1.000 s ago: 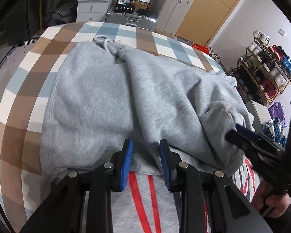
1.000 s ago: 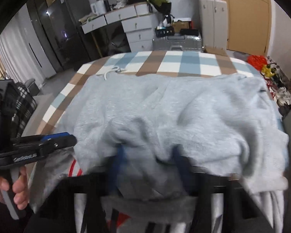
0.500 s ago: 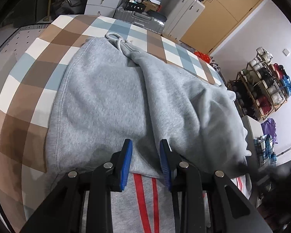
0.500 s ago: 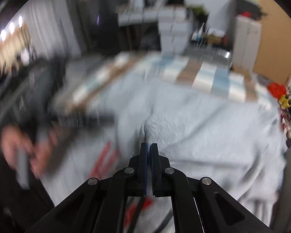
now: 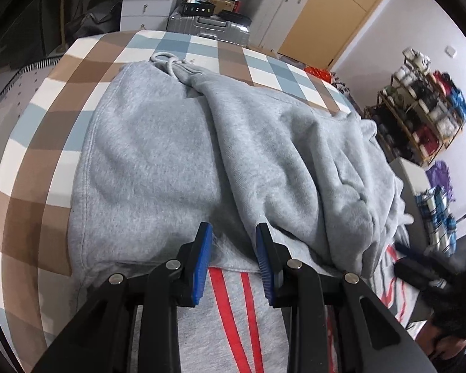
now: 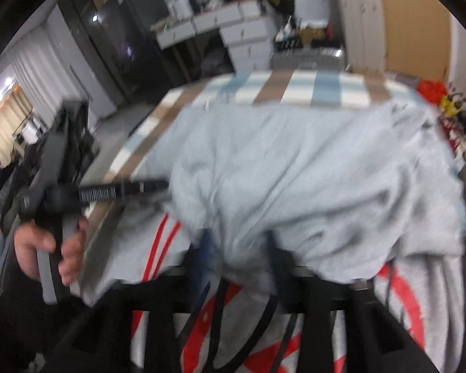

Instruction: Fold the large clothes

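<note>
Left wrist view: our left gripper (image 5: pixel 233 242) sits with a narrow gap over the grey hoodie (image 5: pixel 158 161) hem, pads clear | right gripper (image 6: pixel 237 250) jaws have just been opening, fabric bunched between them | hoodie spread mid-frame on the checked bed cover (image 5: pixel 31 143).

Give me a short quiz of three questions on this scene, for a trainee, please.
1. True or false: the grey sweatshirt lies on a plain white cover.
2. The stripes seen between the fingers of the left gripper are: A green, B red, C yellow.
3. Fill in: the white drawstring lies at the sweatshirt's ___ end, seen from the left wrist.
Key: 1 false, the cover is checked; 2 B; 3 far.
</note>
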Motion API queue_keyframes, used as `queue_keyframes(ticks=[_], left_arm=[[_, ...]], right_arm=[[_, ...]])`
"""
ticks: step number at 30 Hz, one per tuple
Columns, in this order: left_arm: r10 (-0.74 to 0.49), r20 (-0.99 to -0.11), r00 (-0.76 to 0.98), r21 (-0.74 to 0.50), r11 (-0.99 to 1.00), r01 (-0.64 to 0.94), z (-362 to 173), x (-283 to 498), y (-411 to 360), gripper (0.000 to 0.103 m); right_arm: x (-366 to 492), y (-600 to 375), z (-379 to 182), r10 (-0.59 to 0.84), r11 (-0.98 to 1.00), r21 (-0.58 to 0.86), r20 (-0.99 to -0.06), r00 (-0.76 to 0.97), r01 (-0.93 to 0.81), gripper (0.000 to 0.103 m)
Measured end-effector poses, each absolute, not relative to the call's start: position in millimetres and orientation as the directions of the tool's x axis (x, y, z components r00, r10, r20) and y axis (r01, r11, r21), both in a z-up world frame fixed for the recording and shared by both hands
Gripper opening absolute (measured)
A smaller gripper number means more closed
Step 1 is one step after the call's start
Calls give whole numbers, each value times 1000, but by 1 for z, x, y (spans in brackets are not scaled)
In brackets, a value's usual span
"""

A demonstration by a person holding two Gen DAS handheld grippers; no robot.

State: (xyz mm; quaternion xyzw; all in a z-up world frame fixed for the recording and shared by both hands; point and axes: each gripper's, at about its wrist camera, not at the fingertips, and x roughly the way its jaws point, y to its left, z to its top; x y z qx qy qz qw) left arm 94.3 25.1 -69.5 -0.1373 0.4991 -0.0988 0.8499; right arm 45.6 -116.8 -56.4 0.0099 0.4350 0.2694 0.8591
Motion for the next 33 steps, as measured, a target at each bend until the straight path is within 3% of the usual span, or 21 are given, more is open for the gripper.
queue_keyframes(ticks=[3,4,6,7,8,9,10,11,15,20,33], left_arm=[[-253,-844,473,-269,963,34,-74,96,23,23],[-237,-849,472,-252,967,32,-75,97,24,23],[-203,-861,467,-211,977,36,-78,103,27,25],[-181,-869,461,-187,982,34,-83,109,29,28],[-170,-876,452,-173,984,35,-90,116,31,42],[-163,-888,431,-171,985,19,-101,125,34,47],[-161,-886,434,-176,984,6,-104,127,35,48],[-161,-876,454,-181,984,1,-102,129,35,49],[-117,-919,377,-113,993,33,-105,149,27,49],[-138,-945,298,-117,989,86,-107,188,31,49],[-110,-961,255,-78,988,130,-115,291,30,51]], right_arm=[[60,-114,-54,356,903,123,-752,555,-412,59],[68,-113,-57,302,918,71,-765,569,-391,68],[92,-120,-66,172,944,-33,-799,576,-328,72],[110,-127,-75,93,954,-86,-823,560,-286,72],[120,-133,-79,67,959,-96,-837,544,-266,72],[138,-144,-91,45,972,-77,-869,493,-223,72],[146,-153,-102,46,979,-47,-898,437,-198,72],[156,-159,-115,51,984,-20,-924,380,-179,79],[173,-162,-123,107,976,28,-926,362,-218,83],[194,-159,-127,143,972,62,-922,360,-229,89],[264,-155,-125,128,982,61,-910,394,-178,90]])
